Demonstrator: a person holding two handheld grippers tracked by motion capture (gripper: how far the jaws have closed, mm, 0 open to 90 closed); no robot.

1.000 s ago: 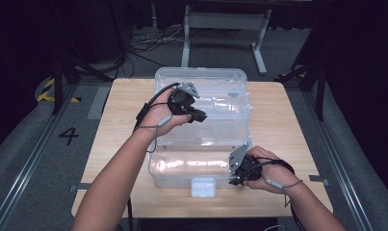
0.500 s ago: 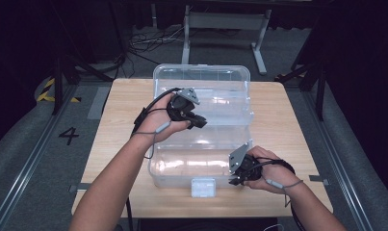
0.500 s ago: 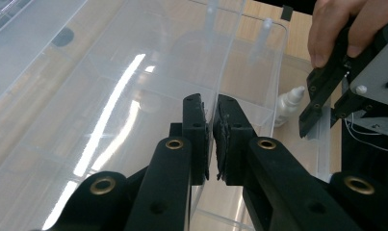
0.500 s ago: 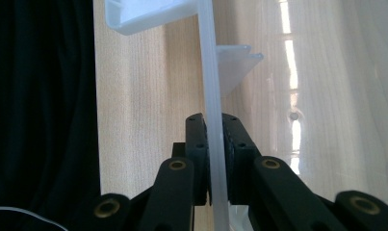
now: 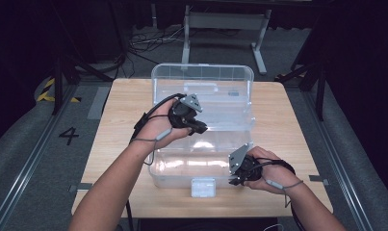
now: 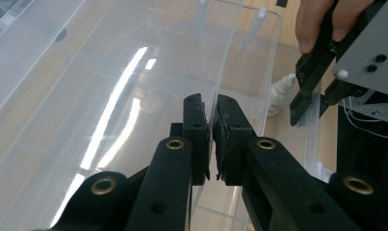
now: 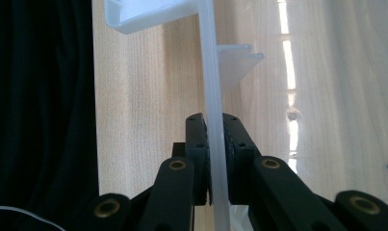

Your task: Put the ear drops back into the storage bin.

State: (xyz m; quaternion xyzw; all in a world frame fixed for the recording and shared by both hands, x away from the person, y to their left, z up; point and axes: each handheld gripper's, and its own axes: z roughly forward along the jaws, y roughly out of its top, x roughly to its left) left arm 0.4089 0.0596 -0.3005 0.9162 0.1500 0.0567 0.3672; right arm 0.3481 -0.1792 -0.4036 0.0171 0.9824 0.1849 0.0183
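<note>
Pinching the thin edge of the clear plastic storage box's lid in both my left fingers and right fingers, I've drawn my left hand nearer across the wooden worktop, so closing looks underway.

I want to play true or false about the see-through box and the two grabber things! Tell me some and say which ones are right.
1. The right gripper pinches a thin wall of the clear plastic box. True.
2. The box stands on a metal floor. False: it stands on a wooden table.
3. The left gripper is wide open in the air. False: its jaws are closed on a clear edge of the box.
4. The box is open, its lid tipped back on the far side. True.
5. A red ball lies inside the box. False: no ball is there; a small white bottle shows through the plastic in the left gripper view.
</note>
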